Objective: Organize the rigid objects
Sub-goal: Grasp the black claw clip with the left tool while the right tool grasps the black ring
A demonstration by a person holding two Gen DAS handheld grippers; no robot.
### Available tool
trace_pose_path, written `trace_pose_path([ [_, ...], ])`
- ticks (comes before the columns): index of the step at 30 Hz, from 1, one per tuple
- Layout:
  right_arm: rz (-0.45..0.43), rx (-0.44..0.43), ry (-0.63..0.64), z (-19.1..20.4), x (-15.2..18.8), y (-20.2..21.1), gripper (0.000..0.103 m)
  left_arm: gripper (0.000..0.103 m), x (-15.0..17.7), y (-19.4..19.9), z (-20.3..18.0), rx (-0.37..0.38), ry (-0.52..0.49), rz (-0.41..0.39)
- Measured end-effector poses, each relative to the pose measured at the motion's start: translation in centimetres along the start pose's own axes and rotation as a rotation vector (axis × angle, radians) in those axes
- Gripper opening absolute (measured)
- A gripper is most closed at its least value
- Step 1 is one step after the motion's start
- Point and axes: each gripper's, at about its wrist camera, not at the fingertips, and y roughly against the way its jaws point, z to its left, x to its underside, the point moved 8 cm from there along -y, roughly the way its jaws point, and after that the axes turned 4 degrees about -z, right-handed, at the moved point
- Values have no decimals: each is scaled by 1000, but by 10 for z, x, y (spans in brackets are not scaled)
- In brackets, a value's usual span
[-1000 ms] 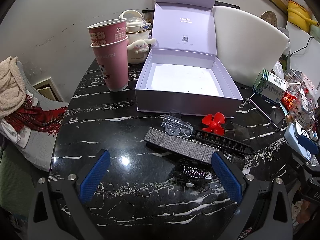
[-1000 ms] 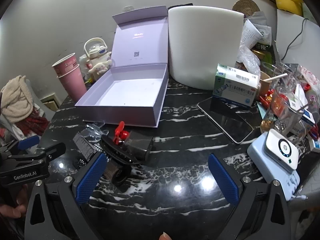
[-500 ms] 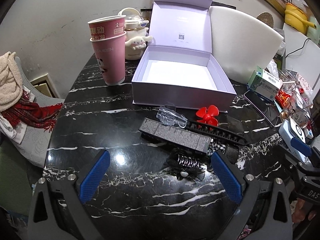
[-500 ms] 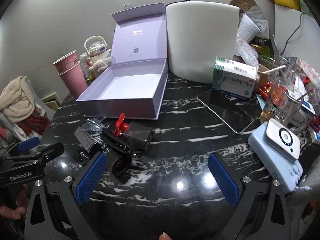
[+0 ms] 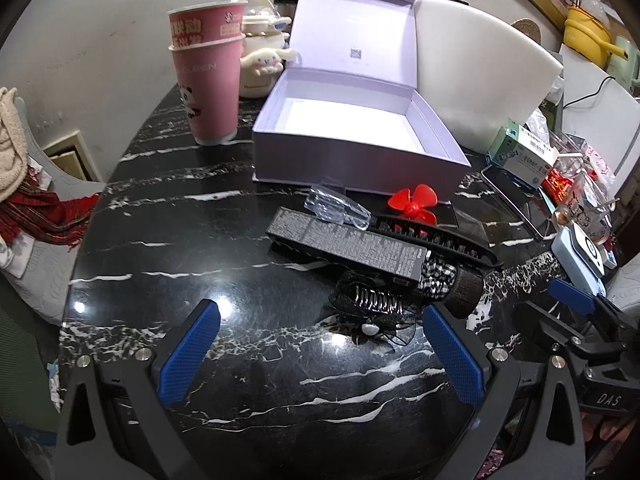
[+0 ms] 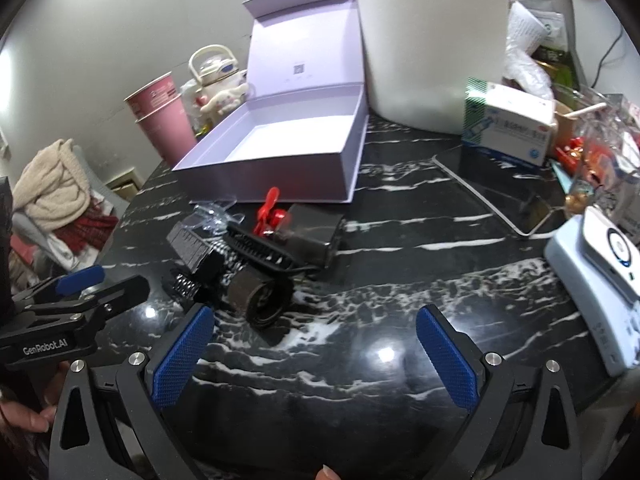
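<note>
An open, empty lilac box (image 5: 352, 148) (image 6: 280, 160) stands on the black marble table (image 5: 200, 256). In front of it lies a pile: a long black box (image 5: 348, 246), a clear plastic piece (image 5: 336, 210), a red fan (image 5: 414, 204) (image 6: 272, 214), a black comb (image 5: 436, 240) (image 6: 264, 248), a checkered roll (image 5: 452, 282) (image 6: 260, 294) and a black hair clip (image 5: 370, 304). My left gripper (image 5: 320, 352) is open and empty, just short of the clip. My right gripper (image 6: 316, 352) is open and empty, right of the pile.
Two stacked pink cups (image 5: 208, 76) and a white plush kettle (image 5: 264, 64) stand left of the box. A white foam block (image 5: 480, 76) is behind it. A medicine box (image 6: 508, 128), a phone (image 6: 496, 196), a light-blue device (image 6: 600, 272) and clutter fill the right.
Both grippers have drawn back and shifted slightly, so the pile sits a little further ahead in the left wrist view. Both stayed open. The objects have not moved.
</note>
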Motion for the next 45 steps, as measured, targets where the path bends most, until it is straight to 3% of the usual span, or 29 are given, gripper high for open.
trace_pose_path([
  [11, 36, -6, 16, -1, 5, -17, 102, 102, 10, -30, -16, 68, -38, 63],
  [16, 54, -12, -7, -7, 6, -24, 100, 83, 13, -43, -23, 81, -69, 91],
  [20, 72, -27, -12, -8, 7, -28, 99, 75, 12, -48, -30, 94, -90, 93],
  [24, 90, -48, -13, -5, 9, -33, 96, 52, 9, -50, -37, 93, -133, 69],
  [28, 106, -71, -7, 0, 10, -38, 92, 39, 9, -50, -39, 119, -154, 65],
  [40, 120, -174, 30, 27, 9, -53, 76, 39, 11, -44, -20, 110, -123, 71],
  [45, 95, -159, 64, 31, 8, -56, 59, 39, 13, -43, -16, 109, -111, 72],
])
